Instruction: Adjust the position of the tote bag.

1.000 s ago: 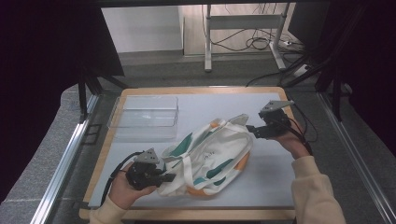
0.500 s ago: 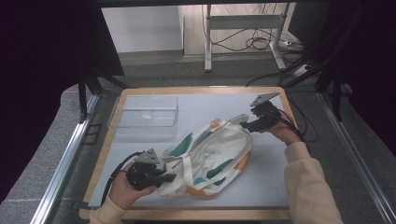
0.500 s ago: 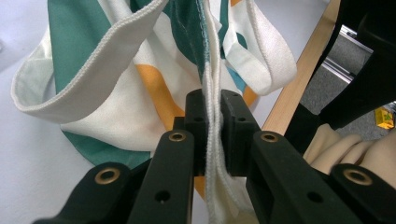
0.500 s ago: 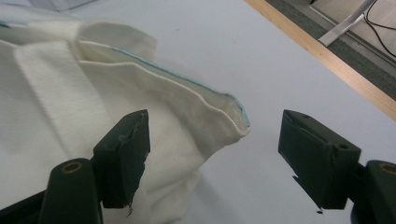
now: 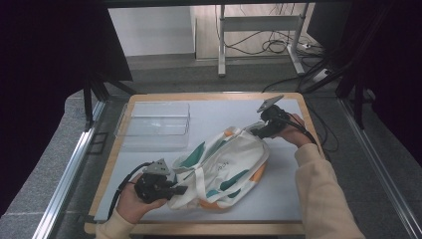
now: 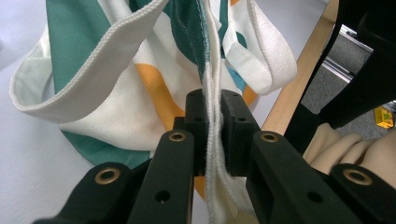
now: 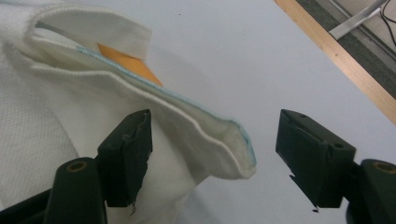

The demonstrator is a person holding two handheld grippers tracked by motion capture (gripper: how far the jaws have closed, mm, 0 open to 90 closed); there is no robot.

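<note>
A white cloth tote bag [image 5: 221, 167] with green, orange and blue patches lies slanted across the white table mat [image 5: 224, 114]. My left gripper [image 5: 178, 189] is at the bag's near left end, shut on the bag's white edge [image 6: 214, 116], which runs up between its pads. My right gripper [image 5: 254, 130] is at the bag's far right corner, jaws wide open. In the right gripper view that corner [image 7: 219, 149] lies between the two pads, neither pressing on it, and the right gripper [image 7: 215, 154] straddles it.
A clear plastic tray [image 5: 155, 122] stands at the back left of the mat. The mat lies on a wooden board [image 5: 209, 96] with metal rails beside it. A table frame and cables [image 5: 259, 30] stand on the floor beyond.
My right gripper has moved left and away along the table, coming down onto the bag's far corner. The left gripper and the bag's near end have stayed put.
</note>
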